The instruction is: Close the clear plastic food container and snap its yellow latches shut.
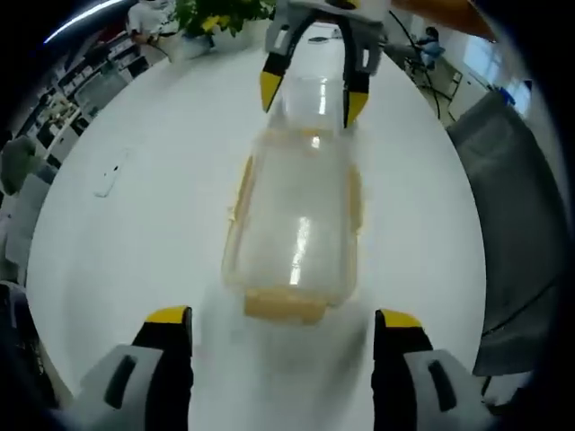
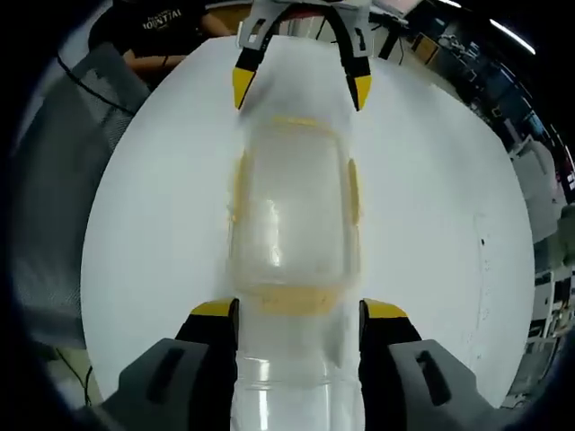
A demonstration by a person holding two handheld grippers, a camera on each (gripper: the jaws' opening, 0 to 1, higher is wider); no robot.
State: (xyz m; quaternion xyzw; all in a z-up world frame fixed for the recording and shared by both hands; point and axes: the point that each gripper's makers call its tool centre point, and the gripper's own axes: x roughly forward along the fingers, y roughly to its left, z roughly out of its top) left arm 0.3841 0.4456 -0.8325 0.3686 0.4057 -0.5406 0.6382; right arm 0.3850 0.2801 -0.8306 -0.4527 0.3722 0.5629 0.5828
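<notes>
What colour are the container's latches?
Yellow latches on the clear container, best in the right gripper view.

Open-plan office: large round white table; potted plant at its far edge; rows of desks under ceiling strip lights; grey chair; seated person.

Bench lies bare on both long sides of the container; tongs crowd its two short ends.
</notes>
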